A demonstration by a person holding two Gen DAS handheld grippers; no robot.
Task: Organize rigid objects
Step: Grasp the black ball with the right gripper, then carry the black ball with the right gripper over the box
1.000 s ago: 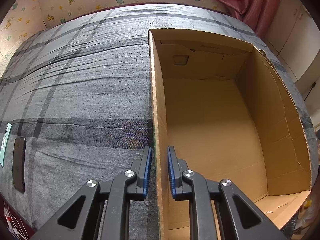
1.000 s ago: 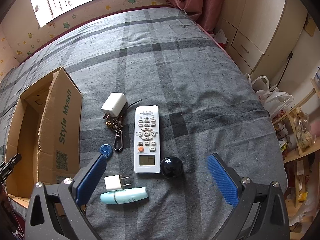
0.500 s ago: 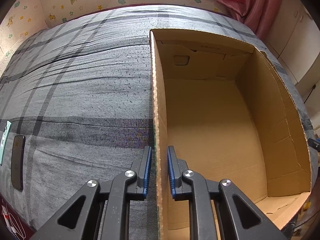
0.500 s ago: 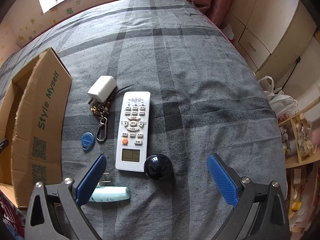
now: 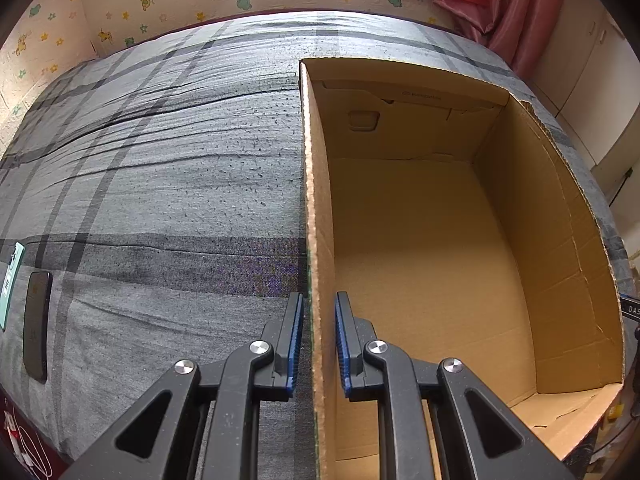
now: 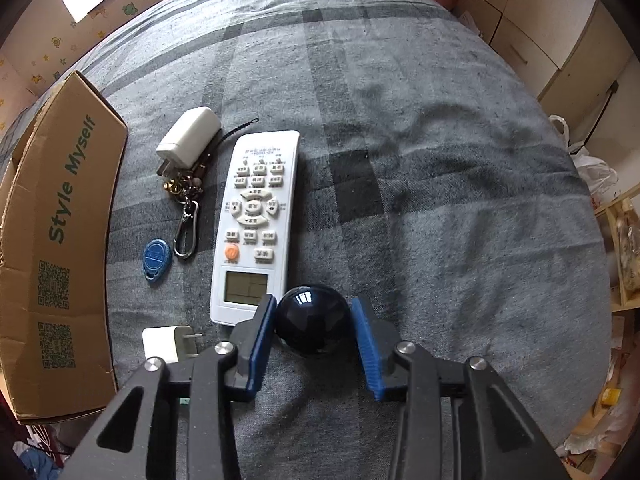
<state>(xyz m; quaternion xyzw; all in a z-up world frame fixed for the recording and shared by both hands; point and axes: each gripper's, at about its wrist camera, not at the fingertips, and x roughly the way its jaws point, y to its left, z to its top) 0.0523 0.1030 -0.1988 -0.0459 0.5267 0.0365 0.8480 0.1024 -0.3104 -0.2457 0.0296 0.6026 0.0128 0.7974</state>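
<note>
A glossy black ball (image 6: 312,320) lies on the grey plaid bed cover. My right gripper (image 6: 314,304) is closing on it, both blue pads against its sides. Left of it lie a white remote (image 6: 256,224), a white charger (image 6: 190,140), a key ring with a clip (image 6: 186,216), a blue tag (image 6: 157,258) and a small white plug (image 6: 164,344). An open cardboard box (image 6: 60,240) stands at the far left. In the left wrist view my left gripper (image 5: 318,304) is shut on the box's left wall (image 5: 318,220); the box holds nothing.
A dark phone (image 5: 36,332) and a pale green item (image 5: 10,280) lie near the bed's left edge. White cabinets (image 6: 560,48) and a shelf with clutter (image 6: 624,248) stand beyond the bed's right side. The bed cover (image 6: 440,160) stretches on past the objects.
My right gripper has come down over the black ball and its jaws have gone from wide apart to closed around it. The left gripper and the box have not moved.
</note>
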